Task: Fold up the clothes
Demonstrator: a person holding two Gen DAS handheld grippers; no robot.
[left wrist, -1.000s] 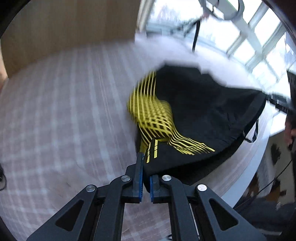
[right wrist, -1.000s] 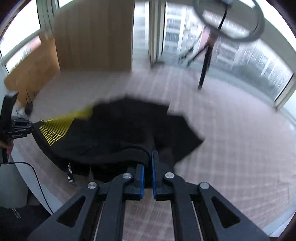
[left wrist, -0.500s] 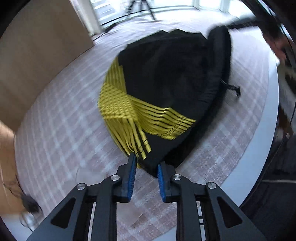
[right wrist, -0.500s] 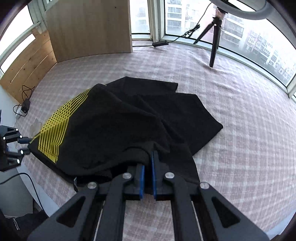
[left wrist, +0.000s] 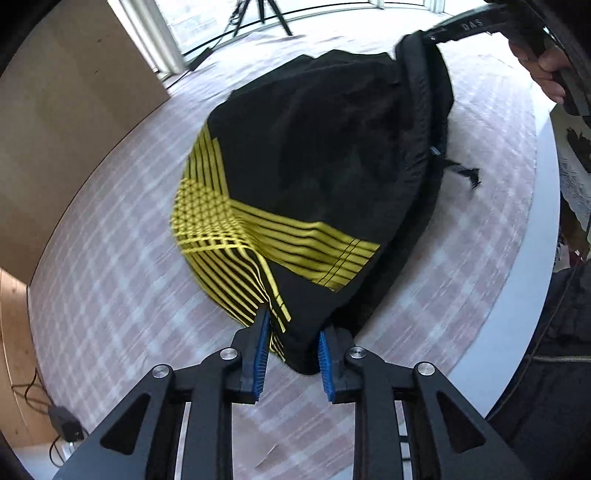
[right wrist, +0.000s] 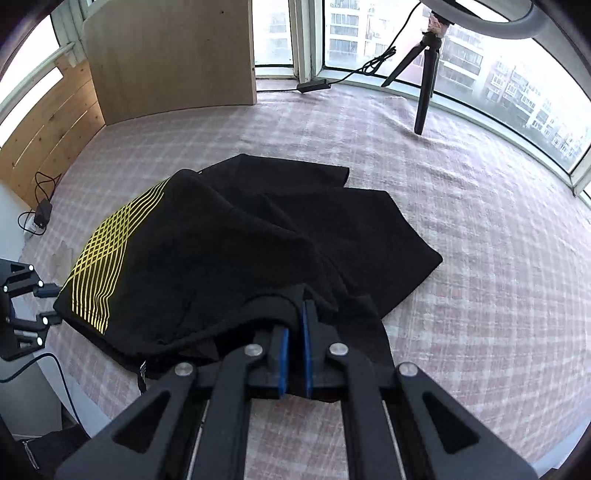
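Note:
A black garment with a yellow line pattern lies bunched on the checked tablecloth. My left gripper points down at its near corner. The jaws stand apart with that corner lying loosely between the blue pads. My right gripper is shut on a black edge of the garment, which is lifted slightly off the table. The left gripper shows at the left edge of the right wrist view. The right gripper and a hand show at the top right of the left wrist view.
A wooden board stands at the back of the table. A black tripod and a cable with an adapter stand by the windows. A power adapter lies at the left. The white table edge runs near the garment.
My left gripper has rolled and its jaws have parted, letting go of the garment corner, which now lies on the cloth. The right gripper keeps its grip and has sunk slightly.

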